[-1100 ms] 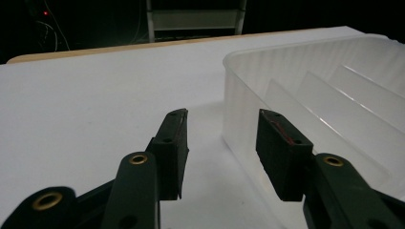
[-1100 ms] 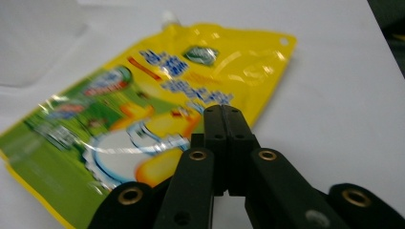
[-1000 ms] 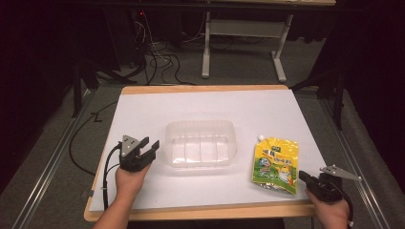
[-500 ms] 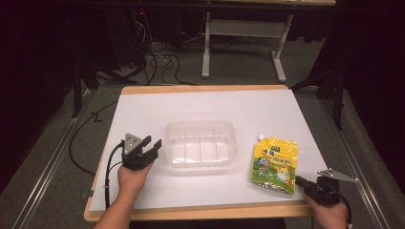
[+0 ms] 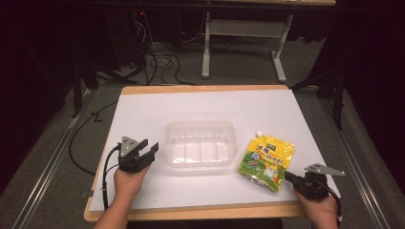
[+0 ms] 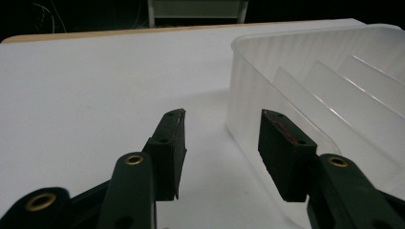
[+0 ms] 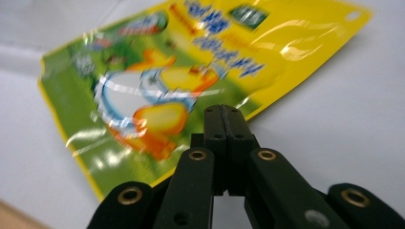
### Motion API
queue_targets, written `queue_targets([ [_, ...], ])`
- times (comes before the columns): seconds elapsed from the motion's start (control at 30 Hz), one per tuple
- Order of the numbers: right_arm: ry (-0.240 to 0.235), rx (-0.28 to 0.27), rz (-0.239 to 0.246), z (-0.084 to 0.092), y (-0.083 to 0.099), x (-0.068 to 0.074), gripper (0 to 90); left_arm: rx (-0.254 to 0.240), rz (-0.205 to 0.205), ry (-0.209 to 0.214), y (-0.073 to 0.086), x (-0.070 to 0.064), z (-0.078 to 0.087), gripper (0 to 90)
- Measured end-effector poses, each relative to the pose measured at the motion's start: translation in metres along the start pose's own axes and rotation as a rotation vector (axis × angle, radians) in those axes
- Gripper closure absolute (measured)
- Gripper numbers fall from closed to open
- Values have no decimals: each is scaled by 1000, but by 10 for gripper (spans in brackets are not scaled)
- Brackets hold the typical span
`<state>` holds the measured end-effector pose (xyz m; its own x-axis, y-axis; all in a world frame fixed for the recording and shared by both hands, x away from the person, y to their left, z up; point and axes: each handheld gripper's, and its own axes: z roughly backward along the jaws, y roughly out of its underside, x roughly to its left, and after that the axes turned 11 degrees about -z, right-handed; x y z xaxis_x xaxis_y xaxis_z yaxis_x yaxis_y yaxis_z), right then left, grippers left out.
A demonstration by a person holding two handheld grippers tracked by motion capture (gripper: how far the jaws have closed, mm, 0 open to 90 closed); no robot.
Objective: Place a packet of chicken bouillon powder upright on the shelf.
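Resting near the left edge of the white tabletop [image 5: 157,105], the left gripper [image 5: 145,151] is sitting just beside the clear plastic container [image 5: 200,143], its fingers [image 6: 169,143] having just been opening with nothing between them (the container wall is lying just outside the right one). Farther right, the yellow-green pouch [image 5: 267,160] is lying flat, and the right gripper [image 5: 289,176], fingers pressed together and empty, is pointing at its near right corner.

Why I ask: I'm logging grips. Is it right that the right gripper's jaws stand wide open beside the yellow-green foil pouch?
No: the right gripper has its jaws pressed together with nothing between them, as the right gripper view shows. It does sit beside the yellow-green foil pouch.
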<state>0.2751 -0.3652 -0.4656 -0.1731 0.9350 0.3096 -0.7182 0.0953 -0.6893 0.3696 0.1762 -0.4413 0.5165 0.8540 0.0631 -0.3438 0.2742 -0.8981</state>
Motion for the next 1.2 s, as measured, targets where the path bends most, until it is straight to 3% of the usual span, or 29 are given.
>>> queue_targets([
  [0.07, 7, -23, -8, 2, -2, -2, 900, 2, -2, -3, 1, 0, 1, 519],
  [0.1, 13, -68, -32, 3, -8, -6, 847, 2, -4, -8, 2, 0, 2, 518],
  [0.23, 29, -153, -96, -2, -23, -16, 683, 12, -5, 1, 10, 3, 12, 512],
  [0.3, 25, -166, -119, -5, -27, -19, 636, 16, -8, 1, 12, 4, 15, 510],
  [0.33, 15, -176, -146, -8, -32, -23, 593, 18, -10, -1, 14, 4, 17, 508],
  [0.37, -7, -184, -217, -18, -43, -32, 504, 20, -12, 1, 17, 6, 24, 506],
  [0.4, -12, -187, -230, -22, -46, -34, 469, 12, -5, 1, 18, 7, 27, 505],
  [0.5, -13, -195, -272, -31, -55, -42, 423, 12, -9, -6, 21, 8, 35, 502],
  [0.6, -22, -157, -339, -45, -65, -56, 368, 15, -21, -8, 24, 8, 41, 498],
  [0.67, -22, -149, -350, -49, -66, -60, 363, 13, -19, -12, 26, 9, 46, 498],
  [0.77, -35, -129, -407, -58, -69, -70, 369, 10, -21, -18, 29, 10, 52, 496],
  [1.0, -89, -88, -464, -65, -71, -73, 444, 12, -23, -31, 32, 11, 59, 496],
  [1.1, -123, -81, -470, -66, -71, -75, 469, 7, -26, -33, 32, 10, 60, 496],
  [1.2, -201, -117, -476, -61, -67, -74, 523, 9, -32, -27, 32, 10, 59, 495],
])
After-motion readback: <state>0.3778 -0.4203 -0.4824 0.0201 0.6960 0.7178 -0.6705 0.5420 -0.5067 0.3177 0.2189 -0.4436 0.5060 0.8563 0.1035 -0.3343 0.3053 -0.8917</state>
